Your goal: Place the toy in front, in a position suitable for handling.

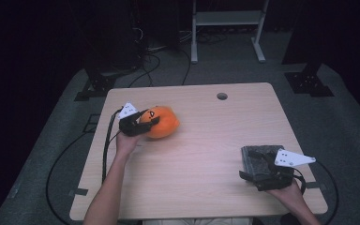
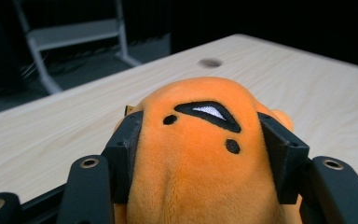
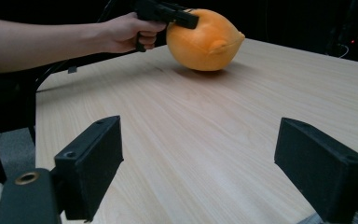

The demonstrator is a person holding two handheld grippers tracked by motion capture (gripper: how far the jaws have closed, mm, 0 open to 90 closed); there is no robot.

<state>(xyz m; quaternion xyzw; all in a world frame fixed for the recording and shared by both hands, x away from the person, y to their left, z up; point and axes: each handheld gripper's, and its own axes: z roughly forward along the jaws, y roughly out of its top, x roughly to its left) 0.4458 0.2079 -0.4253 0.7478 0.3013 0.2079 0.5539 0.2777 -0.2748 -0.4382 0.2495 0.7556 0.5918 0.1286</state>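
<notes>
Orange plush toy (image 1: 161, 123) — clamped by left gripper (image 1: 140, 123) | right gripper (image 3: 198, 172) — wide open, holding nothing | no readable writing

The table (image 1: 197, 154) is lit evenly from above against a near-black, underexposed surround — a soft shadow is cast beneath the orange plush toy (image 3: 203, 39), background detail is blurred in both gripper views, and no glare is recorded.
</notes>
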